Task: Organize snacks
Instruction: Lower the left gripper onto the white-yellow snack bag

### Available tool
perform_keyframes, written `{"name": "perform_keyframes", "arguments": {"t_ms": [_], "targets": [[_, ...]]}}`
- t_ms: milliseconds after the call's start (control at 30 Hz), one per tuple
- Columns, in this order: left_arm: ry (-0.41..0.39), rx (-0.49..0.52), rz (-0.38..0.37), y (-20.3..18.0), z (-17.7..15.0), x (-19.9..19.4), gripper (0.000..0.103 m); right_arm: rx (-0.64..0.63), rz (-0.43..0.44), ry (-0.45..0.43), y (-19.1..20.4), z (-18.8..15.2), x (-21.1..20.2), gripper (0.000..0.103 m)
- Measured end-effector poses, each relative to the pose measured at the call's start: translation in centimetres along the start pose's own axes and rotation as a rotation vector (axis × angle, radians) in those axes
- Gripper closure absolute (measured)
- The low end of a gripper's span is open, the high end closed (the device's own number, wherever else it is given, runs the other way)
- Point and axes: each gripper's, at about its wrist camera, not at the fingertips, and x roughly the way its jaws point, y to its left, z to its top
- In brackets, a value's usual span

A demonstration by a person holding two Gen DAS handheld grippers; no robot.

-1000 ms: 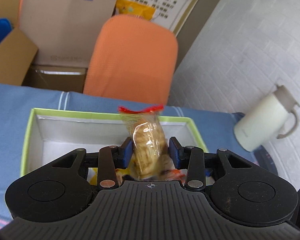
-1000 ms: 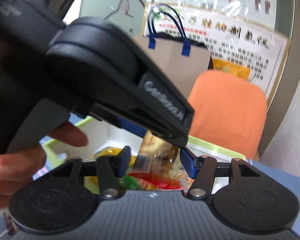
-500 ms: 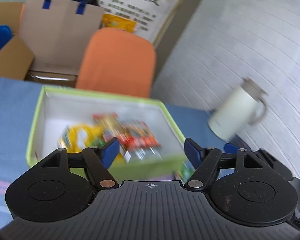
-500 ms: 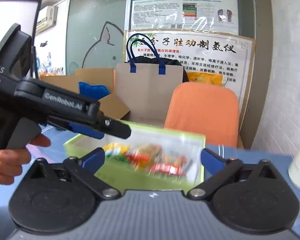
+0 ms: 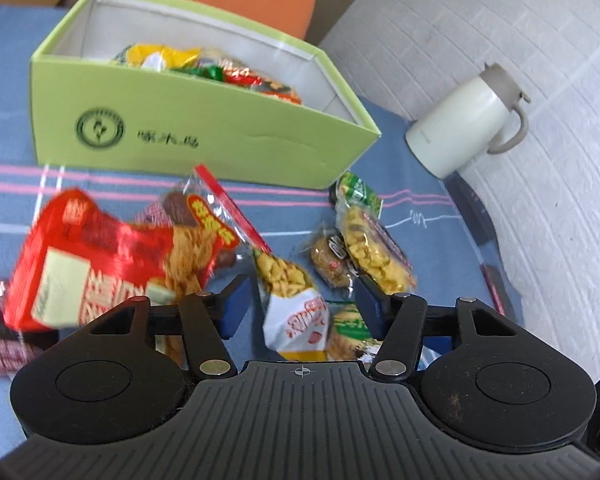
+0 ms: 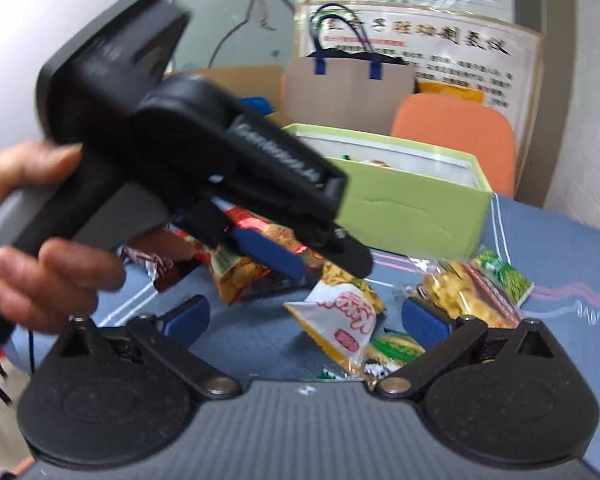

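Observation:
A light green box [image 5: 204, 128] with several snack packets inside stands on the blue tablecloth [image 5: 412, 152]. In front of it lie loose snacks: a red packet [image 5: 88, 256], a clear bag of yellow crackers with a white bottom [image 5: 288, 292], a small brown round snack [image 5: 330, 258] and a yellow-and-green bag [image 5: 368, 240]. My left gripper [image 5: 302, 306] hangs over the cracker bag, jaws closing, pads clear of it. My right gripper [image 6: 306, 316] stands wide open, low over the same cracker bag [image 6: 340, 320]. A hand [image 6: 40, 264] holds the left gripper [image 6: 316, 260] just ahead of it.
A white jug [image 5: 464, 120] stands at the table's right edge by the white brick wall. Behind the box are an orange chair [image 6: 456, 136], a brown paper bag with blue handles [image 6: 348, 80] and cardboard boxes. A green packet [image 6: 396, 348] lies near the right gripper.
Both grippers let go of the packets they held over the box and opened. Both pulled back and down to the loose snacks in front of it. The left jaws have since narrowed.

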Motion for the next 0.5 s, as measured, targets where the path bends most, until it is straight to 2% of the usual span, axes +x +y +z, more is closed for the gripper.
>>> {"name": "perform_keyframes", "arguments": {"t_ms": [200,300,367,500], "targets": [[0.048,0.053,0.023,0.0,1.1,2.1,0.065,0.023,0.03,0.083,-1.3,1.0,4.1,0.002],[0.067,0.073,0.019,0.0,1.1,2.6,0.074,0.031,0.075,0.124,-1.3,1.1,5.6,0.002],[0.076,0.072,0.016,0.4,0.7,2.5,0.088,0.019,0.07,0.121,-0.6,1.1,5.5,0.001],[0.072,0.009,-0.007,2.2,-1.2,0.7,0.09,0.041,0.117,0.095,1.0,0.6,4.0,0.001]]}}
